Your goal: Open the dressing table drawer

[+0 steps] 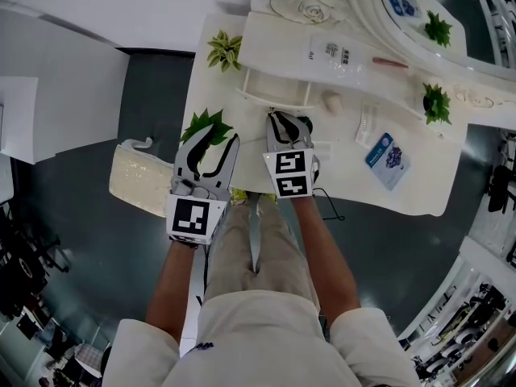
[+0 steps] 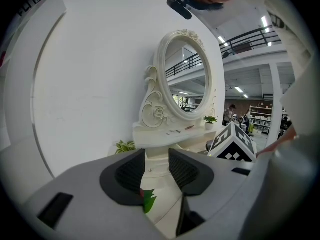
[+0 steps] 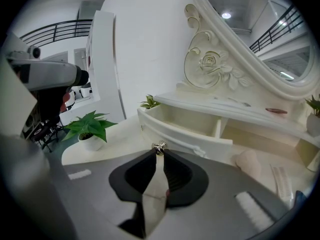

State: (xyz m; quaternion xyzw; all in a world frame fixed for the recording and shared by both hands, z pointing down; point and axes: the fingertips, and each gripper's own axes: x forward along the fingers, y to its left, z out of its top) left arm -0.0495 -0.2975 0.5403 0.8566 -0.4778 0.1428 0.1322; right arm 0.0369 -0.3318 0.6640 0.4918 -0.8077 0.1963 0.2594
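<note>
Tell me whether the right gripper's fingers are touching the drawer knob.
Touching. The right gripper view shows both fingers pinching the small metal knob on the open drawer's front.

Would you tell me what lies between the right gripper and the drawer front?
Just the small metal knob on the drawer, pinched by the right gripper; the right gripper view shows this.

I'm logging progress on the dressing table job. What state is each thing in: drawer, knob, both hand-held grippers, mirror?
Drawer: open, pulled out from the table.
Right hand-held gripper: shut on the knob of the drawer front.
Left hand-held gripper: jaws apart, nothing between them.
Mirror: upright.
</note>
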